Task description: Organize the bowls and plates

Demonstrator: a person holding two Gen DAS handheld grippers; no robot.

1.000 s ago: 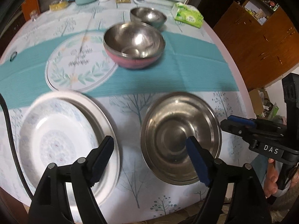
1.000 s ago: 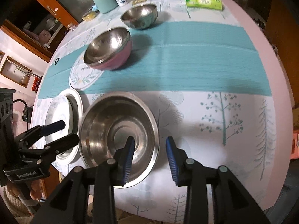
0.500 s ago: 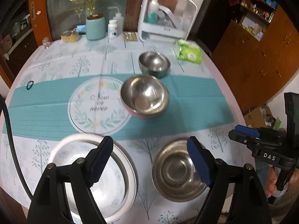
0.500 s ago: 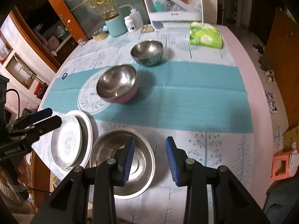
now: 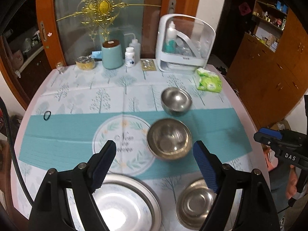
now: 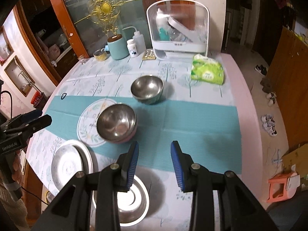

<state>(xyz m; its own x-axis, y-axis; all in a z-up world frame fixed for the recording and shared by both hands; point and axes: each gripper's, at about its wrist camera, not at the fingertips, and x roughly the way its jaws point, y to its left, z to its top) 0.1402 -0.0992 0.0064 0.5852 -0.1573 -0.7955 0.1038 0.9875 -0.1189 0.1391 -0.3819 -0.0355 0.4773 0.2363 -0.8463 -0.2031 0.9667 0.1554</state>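
Both grippers are pulling up and back vs. a sec ago; jaws on left gripper (image 5: 154,166) and right gripper (image 6: 154,165) are hanging released, empty. Plates (image 5: 123,202) and bowls (image 5: 169,138) are sitting unstacked on desk (image 5: 77,96). Nothing organized yet.

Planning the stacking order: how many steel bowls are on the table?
3: small bowl farthest back, pink-bottomed bowl on the teal runner, wide shallow bowl at the near edge, partly hidden by fingers.
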